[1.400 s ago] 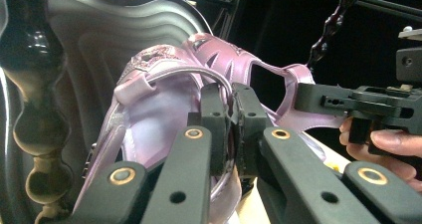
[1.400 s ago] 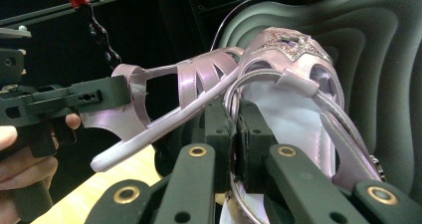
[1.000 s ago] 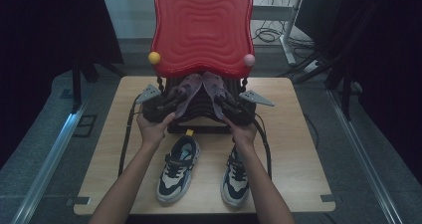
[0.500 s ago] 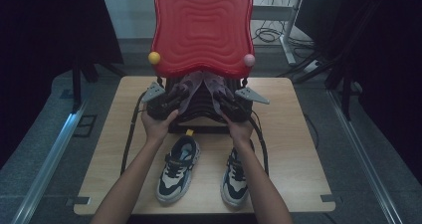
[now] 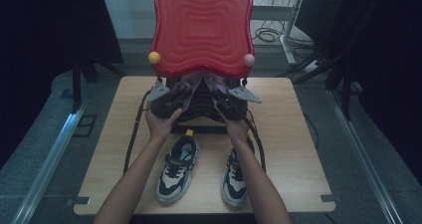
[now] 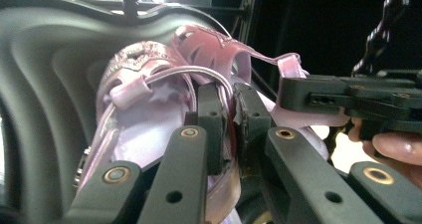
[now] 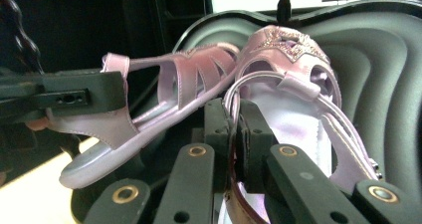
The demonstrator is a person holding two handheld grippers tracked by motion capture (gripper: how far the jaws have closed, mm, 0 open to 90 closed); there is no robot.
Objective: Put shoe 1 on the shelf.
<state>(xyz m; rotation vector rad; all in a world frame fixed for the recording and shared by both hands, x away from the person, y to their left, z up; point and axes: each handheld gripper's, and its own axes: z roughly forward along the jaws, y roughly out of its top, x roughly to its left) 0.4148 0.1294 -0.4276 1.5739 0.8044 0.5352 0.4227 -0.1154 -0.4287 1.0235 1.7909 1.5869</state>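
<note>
Two pink strappy sandals [image 5: 201, 80] sit side by side in the black ribbed case [image 5: 199, 109] under its raised red lid [image 5: 201, 30]. In the left gripper view my left gripper [image 6: 230, 92] pinches the rim of one sandal [image 6: 144, 109]. Its jaws have just been opening a little, with the pink edge still between the pads. The second sandal [image 6: 214, 50] lies beyond it. My right gripper [image 7: 231, 109] is shut on the thin strap of its sandal [image 7: 283, 109], beside the other sandal [image 7: 164, 84]. From above, the left gripper [image 5: 171, 97] and right gripper [image 5: 224, 98] flank the case.
A pair of grey and white sneakers [image 5: 176, 169] [image 5: 236, 176] stands on the wooden table [image 5: 288, 134] between the person's forearms. A yellow ball [image 5: 154, 57] and a pink ball [image 5: 249, 59] hang at the lid's lower corners. Cables trail over the table from both grippers.
</note>
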